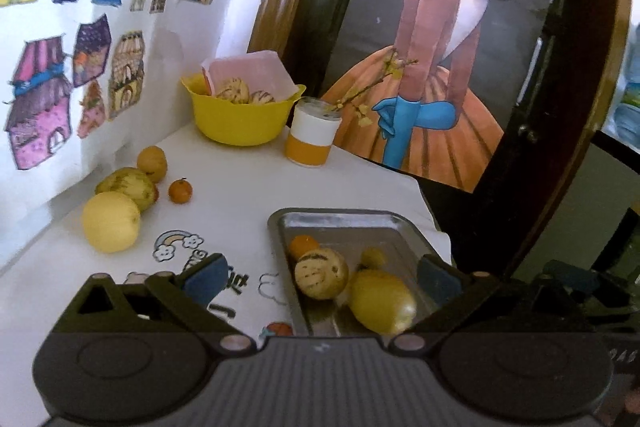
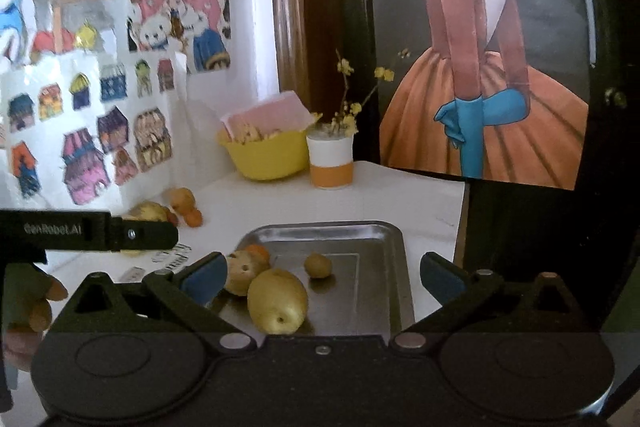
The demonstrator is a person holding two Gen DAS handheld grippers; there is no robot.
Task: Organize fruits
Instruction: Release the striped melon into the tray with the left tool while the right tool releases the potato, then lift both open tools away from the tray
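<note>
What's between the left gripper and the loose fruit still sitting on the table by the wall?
Nothing visible. The left gripper is open above the tray's near-left edge, and only bare tablecloth lies between it and the yellow apple, the nearest of the loose fruit.

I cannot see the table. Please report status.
Left gripper open, empty. Right gripper open, empty. Four fruits in tray; four loose fruits remain. Nothing blocking.

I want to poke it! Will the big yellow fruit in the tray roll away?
Probably a little: the big yellow fruit looks round and smooth. The metal tray has a raised rim, likely stopping it. It may bump the striped fruit beside it.
</note>
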